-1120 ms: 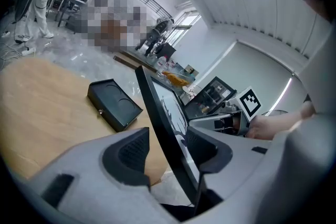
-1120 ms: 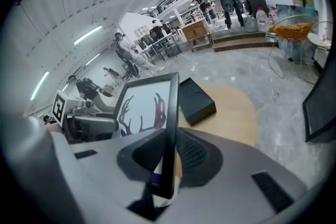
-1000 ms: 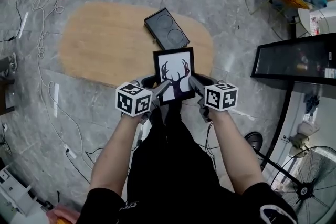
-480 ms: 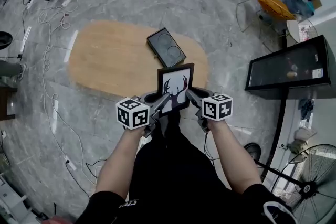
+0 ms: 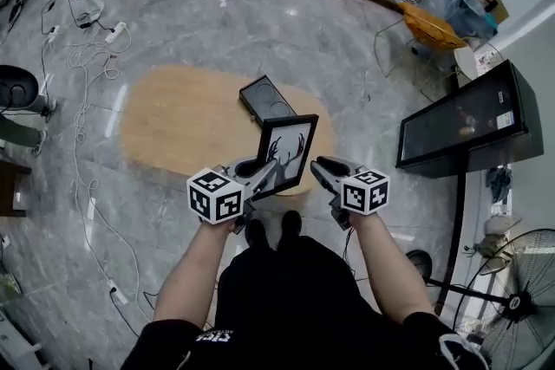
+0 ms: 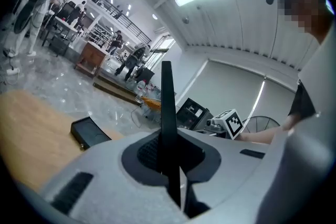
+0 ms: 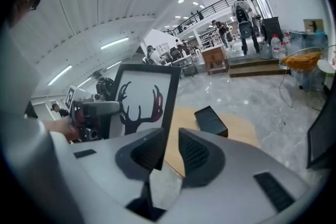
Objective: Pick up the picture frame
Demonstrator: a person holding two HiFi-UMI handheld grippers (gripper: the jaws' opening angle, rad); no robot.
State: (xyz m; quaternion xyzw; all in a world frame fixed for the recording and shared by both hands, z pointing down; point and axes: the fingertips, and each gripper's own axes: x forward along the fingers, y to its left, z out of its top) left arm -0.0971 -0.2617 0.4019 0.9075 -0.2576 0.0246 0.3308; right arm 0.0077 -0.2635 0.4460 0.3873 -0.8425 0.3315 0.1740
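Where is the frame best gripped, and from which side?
Its thin side border, edge-on from the side: the frame stands upright. Jaws of the left gripper are closing on the left border; those of the right gripper are opening around the right.

The picture frame [image 5: 286,153] fills the gap between the left gripper's [image 6: 169,150] closing jaws. In the right gripper's [image 7: 169,141] opening jaws, room shows beside the right finger [image 7: 198,155]. Beyond the fingers a black box [image 5: 270,98] sits on the table [image 5: 173,117], with bare wood around it.

no text, label, brand or number is legible in any view.
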